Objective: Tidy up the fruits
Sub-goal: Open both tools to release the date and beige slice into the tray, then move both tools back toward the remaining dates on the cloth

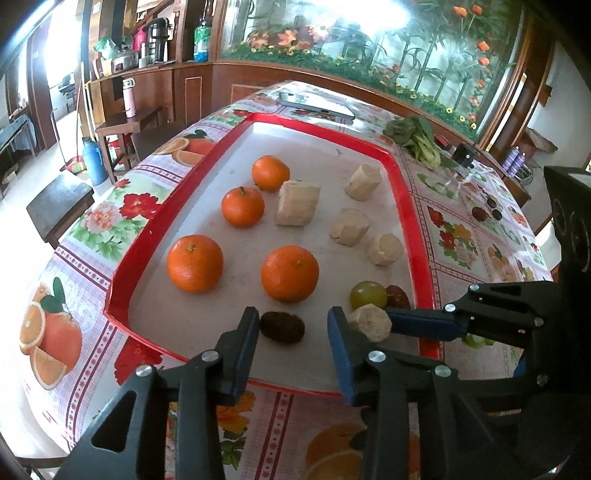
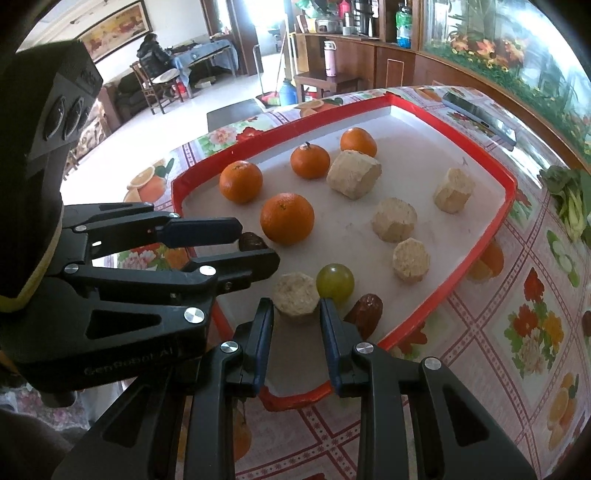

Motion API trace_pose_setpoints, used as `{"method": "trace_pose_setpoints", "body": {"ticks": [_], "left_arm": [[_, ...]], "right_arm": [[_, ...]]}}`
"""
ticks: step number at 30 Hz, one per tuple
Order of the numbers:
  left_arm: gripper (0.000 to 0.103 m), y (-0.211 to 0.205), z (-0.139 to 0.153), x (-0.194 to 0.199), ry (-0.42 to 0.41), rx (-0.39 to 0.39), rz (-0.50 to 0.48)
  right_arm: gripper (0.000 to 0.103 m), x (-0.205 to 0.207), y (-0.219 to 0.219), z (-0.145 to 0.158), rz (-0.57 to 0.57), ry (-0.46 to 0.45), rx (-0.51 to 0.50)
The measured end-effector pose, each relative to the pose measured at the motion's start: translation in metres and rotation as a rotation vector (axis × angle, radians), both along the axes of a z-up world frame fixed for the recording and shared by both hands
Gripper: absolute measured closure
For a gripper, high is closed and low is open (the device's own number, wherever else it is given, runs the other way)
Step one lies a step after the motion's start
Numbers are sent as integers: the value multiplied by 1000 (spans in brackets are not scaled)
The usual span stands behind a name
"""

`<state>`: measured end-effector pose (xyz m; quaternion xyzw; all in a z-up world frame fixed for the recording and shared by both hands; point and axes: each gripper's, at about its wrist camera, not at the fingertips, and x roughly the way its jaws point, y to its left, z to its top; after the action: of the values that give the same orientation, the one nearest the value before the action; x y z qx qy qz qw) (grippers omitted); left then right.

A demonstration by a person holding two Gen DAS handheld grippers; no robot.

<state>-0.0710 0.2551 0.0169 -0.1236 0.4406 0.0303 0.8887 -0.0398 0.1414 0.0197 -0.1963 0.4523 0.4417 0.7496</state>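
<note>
Red-rimmed tray [image 1: 408, 206]: white floor, resting on a floral tablecloth [image 1: 92, 236].
Oranges [image 1: 195, 263]: four, along the tray's left side.
Pale chunks [image 1: 297, 203]: five, spread through the middle and right.
Left gripper [image 1: 293, 321]: jaws slightly apart, empty, a dark fruit [image 1: 282, 327] lying between them at the near edge.
Right gripper [image 2: 296, 314]: clamped on a sixth pale chunk [image 2: 296, 297] near the tray's near right corner, beside a green grape [image 2: 335, 282] and a brown date [image 2: 365, 312].

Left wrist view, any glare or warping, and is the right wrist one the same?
Left wrist view: the window is blown out white and the red tray rim bows. Right wrist view: same fisheye bowing, bright floor, fruit sharp.
</note>
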Motion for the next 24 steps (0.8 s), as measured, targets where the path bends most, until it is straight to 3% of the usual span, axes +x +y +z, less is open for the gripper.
{"method": "trace_pose_setpoints", "body": {"ticks": [6,10,15,19,24], "left_arm": [[42,1,6,-5,-12,-34,22],[39,1,12,-10,-22,-53,40],[33,-10,24,-16,-50,-38,58],[29,-23,34,-18,-77,-2,58],[24,-49,42,-13,-84,30,16]], "right_arm": [[71,-2,-9,7,-32,-22,-1],[68,-2,-18,15,-61,-22,26],[49,-3,-34,25,-130,-26,41],[26,-3,-56,32,-206,-25,70],[21,-2,-85,35,-307,-11,64]]}}
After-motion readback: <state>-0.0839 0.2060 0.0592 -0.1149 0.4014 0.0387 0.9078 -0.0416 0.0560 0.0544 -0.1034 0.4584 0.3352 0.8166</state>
